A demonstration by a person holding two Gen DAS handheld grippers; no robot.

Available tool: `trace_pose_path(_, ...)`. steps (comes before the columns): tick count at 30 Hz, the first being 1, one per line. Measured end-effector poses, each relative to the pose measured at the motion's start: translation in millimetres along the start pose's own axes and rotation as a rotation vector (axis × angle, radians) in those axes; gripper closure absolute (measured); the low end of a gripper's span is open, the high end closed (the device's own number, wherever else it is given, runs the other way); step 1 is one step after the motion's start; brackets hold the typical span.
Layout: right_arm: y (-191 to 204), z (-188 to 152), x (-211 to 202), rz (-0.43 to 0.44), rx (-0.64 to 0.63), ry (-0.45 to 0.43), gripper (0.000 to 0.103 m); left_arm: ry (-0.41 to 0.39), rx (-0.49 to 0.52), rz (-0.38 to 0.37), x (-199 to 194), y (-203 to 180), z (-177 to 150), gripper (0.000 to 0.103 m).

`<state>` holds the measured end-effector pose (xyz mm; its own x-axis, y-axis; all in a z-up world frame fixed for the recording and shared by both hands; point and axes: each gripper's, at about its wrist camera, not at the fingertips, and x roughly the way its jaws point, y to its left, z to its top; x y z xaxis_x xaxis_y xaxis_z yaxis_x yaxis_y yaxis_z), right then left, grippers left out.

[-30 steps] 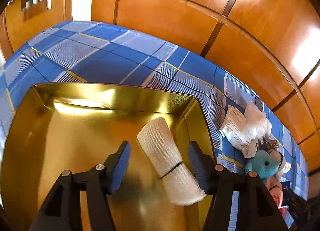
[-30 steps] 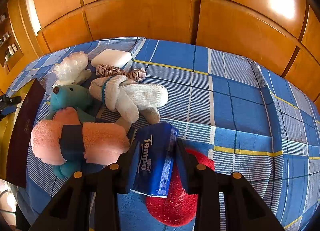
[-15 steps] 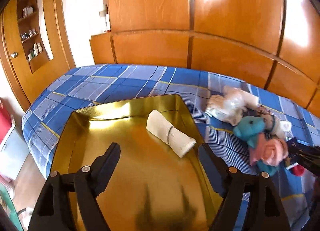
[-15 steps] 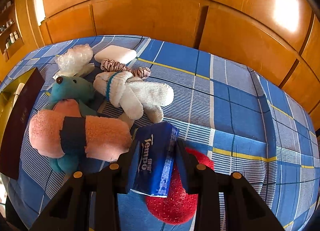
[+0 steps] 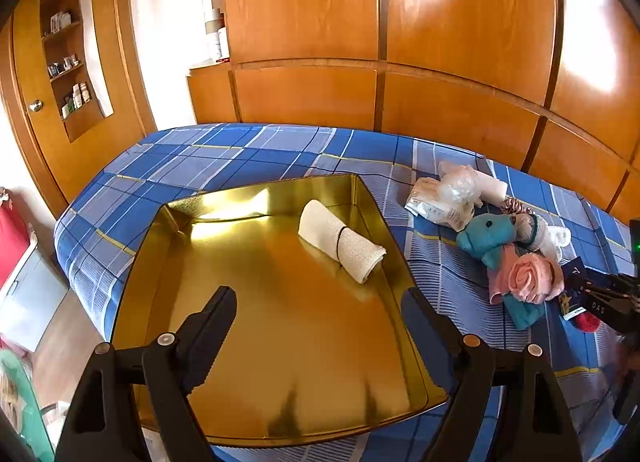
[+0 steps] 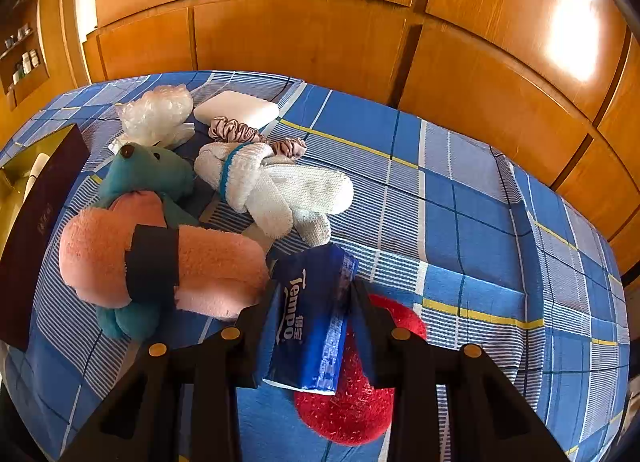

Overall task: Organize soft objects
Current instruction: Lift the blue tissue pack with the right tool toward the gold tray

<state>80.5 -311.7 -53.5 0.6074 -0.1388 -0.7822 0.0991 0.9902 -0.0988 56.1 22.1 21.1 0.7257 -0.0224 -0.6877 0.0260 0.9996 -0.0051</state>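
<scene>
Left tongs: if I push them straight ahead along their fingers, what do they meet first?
Most likely the bare floor of the gold tray. The left tongs, their jaws opening and empty, point down into it. The white rolled cloth lies further in, to the right, probably off that line; depth is uncertain.

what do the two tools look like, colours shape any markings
Both are alike: the left tool and right tool are matte black plastic, each with two flat, paddle-like fingers on angular, cut-out arms. Round brass-coloured rivets sit at the pivots, two per side. No cables or sleeves show. In the left view, white letters "DAS" mark the right tool's side.
</scene>
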Motion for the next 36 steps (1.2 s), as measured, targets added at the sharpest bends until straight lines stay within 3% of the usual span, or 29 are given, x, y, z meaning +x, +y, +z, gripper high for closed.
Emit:
trace_pose_path(14,-9,1,-9,-0.008,0.053,-0.037,0.076,0.032,-0.044,0.019,5,24,-10,0.018)
trace_pose_path(19,-13,8,-35,-0.020,0.084,-0.133,0.076,0.037,-0.076,0.038,6,44,-12,0.018)
trace_pose_path(24,3,19,-60,0.079,0.097,-0.177,0.076,0.048,-0.126,0.067,9,69,-17,0.018)
trace_pose_path(30,75,35,-78,0.278,0.000,-0.190,0.076,0.052,-0.169,0.076,9,84,-20,0.018)
trace_pose_path(36,165,47,-83,0.472,-0.094,-0.146,0.076,0.039,-0.183,0.072,4,91,-18,0.018)
